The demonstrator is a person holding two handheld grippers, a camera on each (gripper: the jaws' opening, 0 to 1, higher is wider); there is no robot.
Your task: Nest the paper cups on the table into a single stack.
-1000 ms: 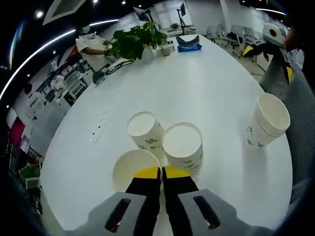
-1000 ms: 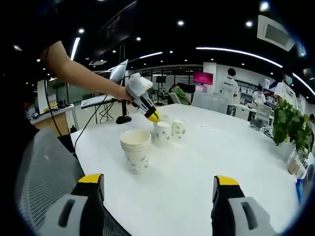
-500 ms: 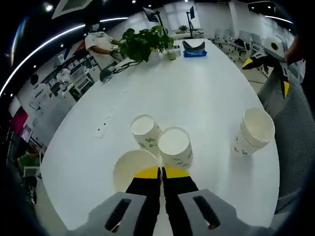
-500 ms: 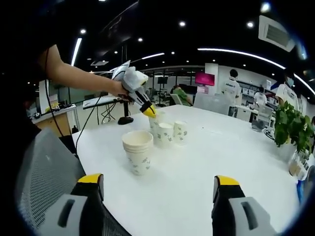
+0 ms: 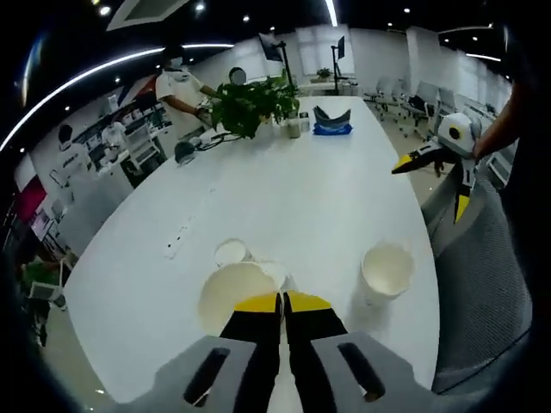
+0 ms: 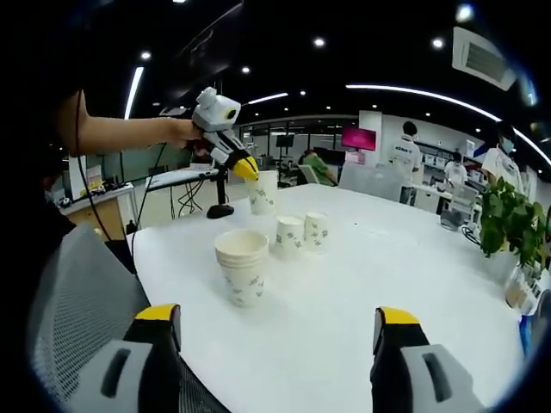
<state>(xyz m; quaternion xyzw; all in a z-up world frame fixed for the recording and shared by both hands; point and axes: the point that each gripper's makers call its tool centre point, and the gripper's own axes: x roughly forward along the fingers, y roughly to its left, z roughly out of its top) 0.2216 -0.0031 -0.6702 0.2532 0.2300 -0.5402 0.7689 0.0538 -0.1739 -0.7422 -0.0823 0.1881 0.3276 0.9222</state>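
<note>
In the left gripper view, the left claw [image 5: 282, 300] at bottom centre is pinched shut on a paper cup's [image 5: 235, 294] rim; the counter [image 5: 293, 198] and the two loose cups [image 5: 232, 252] have shrunk since a second ago, so the cup has been lifted. The stack [image 5: 386, 271] sits lower right.

In the right gripper view, the lifted cup hangs upper left above the counter, the stack [image 6: 240, 263] centre-left. The right claw [image 6: 277, 331] gapes wide, empty. Carrying to the stack likely follows.

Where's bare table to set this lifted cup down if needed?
Bare table stretches from the two loose cups toward the plant, and in front of the stack toward the right claw. Crowded: between stack and loose cups, under the left claw's cup.
</note>
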